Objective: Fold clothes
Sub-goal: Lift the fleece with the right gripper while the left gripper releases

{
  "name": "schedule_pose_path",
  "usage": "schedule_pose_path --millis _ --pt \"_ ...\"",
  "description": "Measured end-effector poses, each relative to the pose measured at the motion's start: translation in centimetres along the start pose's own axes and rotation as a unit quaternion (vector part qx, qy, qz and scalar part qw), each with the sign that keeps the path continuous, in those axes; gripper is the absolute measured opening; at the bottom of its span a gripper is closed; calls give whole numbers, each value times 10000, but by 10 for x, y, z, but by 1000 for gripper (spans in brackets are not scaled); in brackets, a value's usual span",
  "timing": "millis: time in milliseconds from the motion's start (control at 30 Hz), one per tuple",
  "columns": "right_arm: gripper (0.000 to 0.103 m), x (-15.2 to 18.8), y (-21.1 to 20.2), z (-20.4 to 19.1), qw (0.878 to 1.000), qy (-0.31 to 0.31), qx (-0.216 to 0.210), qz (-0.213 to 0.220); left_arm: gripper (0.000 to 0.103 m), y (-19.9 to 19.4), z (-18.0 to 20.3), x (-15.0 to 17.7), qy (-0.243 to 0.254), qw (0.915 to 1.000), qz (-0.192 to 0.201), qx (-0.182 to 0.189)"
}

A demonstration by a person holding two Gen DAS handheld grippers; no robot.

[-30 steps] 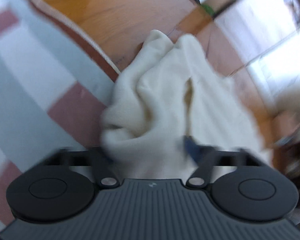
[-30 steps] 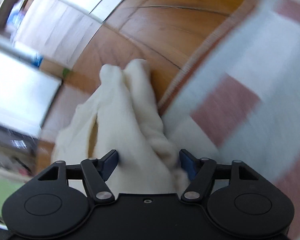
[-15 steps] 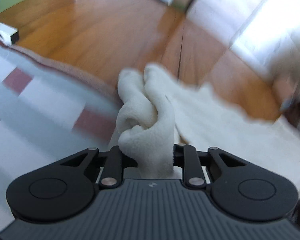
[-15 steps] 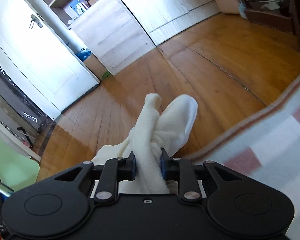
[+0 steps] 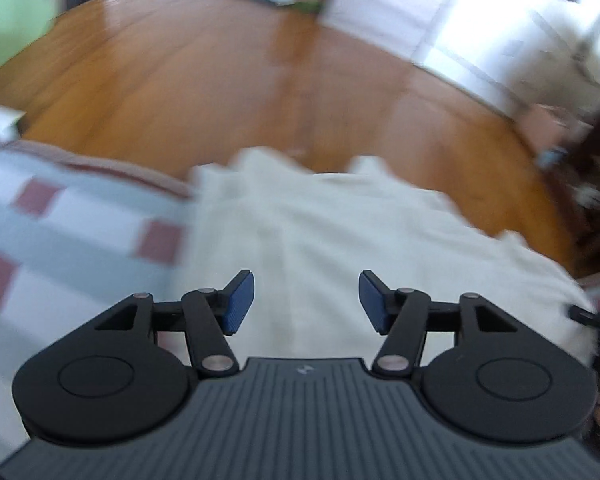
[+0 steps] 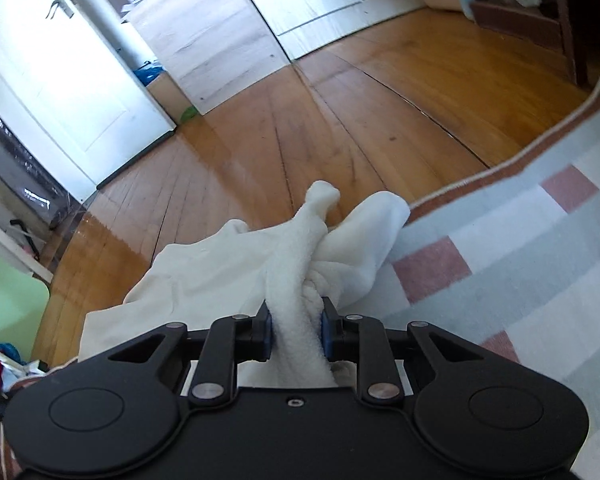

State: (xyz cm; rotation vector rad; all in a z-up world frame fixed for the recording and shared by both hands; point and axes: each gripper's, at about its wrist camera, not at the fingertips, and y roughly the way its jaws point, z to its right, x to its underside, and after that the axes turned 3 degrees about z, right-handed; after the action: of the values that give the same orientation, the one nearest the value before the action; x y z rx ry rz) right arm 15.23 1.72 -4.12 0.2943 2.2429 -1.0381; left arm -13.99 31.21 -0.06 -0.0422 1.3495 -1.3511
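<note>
A cream fleece garment (image 5: pixel 340 232) lies spread over the edge of a checked blanket (image 5: pixel 60 232), blurred in the left wrist view. My left gripper (image 5: pixel 306 300) hangs above it with its jaws opening and nothing between the blue pads (image 5: pixel 240 300). In the right wrist view my right gripper (image 6: pixel 296 332) is shut on a bunched fold of the same garment (image 6: pixel 300 276), which rises in two lumps ahead of the pads while the rest drapes away to the left (image 6: pixel 204 276).
The grey, white and pink checked blanket (image 6: pixel 520 272) has a brown border beside the wooden floor (image 6: pixel 340 120). A white door (image 6: pixel 60 80), pale cabinets (image 6: pixel 320 0) and a dark shelf unit (image 6: pixel 540 12) ring the room. A green surface (image 6: pixel 8 308) sits low left.
My left gripper let go of the garment's bunched fold and rose; the cloth now lies flat below it. The right gripper closed on its fold and lifted it a little.
</note>
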Motion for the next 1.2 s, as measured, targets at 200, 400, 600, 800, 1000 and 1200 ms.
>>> schedule_pose_path --millis 200,400,600,800,1000,1200 --pt "26 2 -5 -9 9997 50 -230 97 56 76 65 38 -462 9830 -1304 1206" --pt "26 4 -13 -13 9990 40 -409 164 57 142 79 81 -539 9682 -2153 1151" --pt "26 10 -12 -45 9975 -577 -388 155 34 147 70 79 -155 9715 -2192 895" --pt "26 7 -22 -71 9944 -854 -571 264 40 116 48 75 -82 9817 -1792 639" --pt "26 -6 -15 -139 9838 -1503 -977 76 47 82 -14 45 -990 9856 -1240 588" --pt "26 -7 6 -261 9375 -2667 -2222 -230 47 15 -87 31 -1575 9870 -169 277"
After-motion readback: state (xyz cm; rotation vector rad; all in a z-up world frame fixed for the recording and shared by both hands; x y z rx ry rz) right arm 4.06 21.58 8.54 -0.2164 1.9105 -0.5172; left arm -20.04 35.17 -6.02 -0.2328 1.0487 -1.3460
